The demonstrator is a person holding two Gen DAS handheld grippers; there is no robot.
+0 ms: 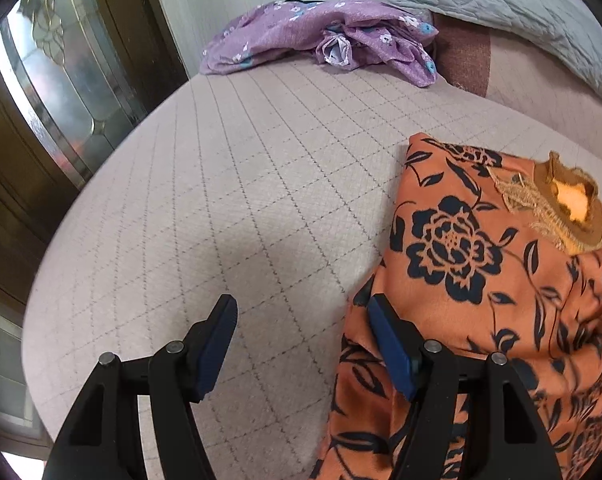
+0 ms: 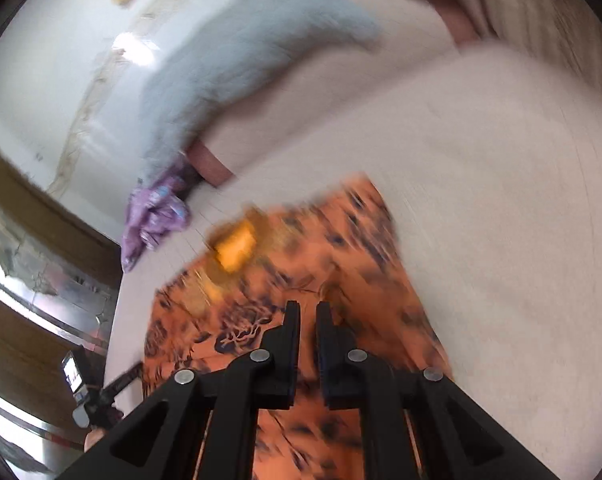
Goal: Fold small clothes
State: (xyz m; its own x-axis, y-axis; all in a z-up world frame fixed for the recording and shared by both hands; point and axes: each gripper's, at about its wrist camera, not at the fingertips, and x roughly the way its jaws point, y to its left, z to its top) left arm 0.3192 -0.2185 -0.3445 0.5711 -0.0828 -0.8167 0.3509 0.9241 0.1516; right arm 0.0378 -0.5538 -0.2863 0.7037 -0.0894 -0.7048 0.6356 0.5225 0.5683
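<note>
Two garments and two grippers on one bed. The orange garment (image 1: pixel 501 280), printed with dark flowers, lies spread on the quilted bed cover (image 1: pixel 241 200) at 3 to 5 o'clock in the left wrist view; its neckline with tan trim sits near 2 o'clock, and a fold of its own cloth lies across the lower right. The purple floral garment (image 1: pixel 325 36) lies crumpled at 12 o'clock, well apart from the orange one, against the wall. One grey quilted pillow (image 1: pixel 521 12) rests at 1 o'clock, its corner just beside the purple garment. One wooden door with a glass panel (image 1: pixel 49 92) stands at 9 to 10 o'clock.

The left gripper (image 1: pixel 303 312) has its fingers spread wide; the left one is over bare bed cover, the right one over the orange garment's edge, nothing between them.

The right wrist view is blurred. The right gripper (image 2: pixel 308 312) is over the orange garment (image 2: pixel 341 248), fingers drawn near together with a narrow gap; whether cloth is pinched cannot be told. The purple floral garment (image 2: pixel 153 216) shows at 10 o'clock, the pillow (image 2: pixel 241 64) at 11 o'clock.
</note>
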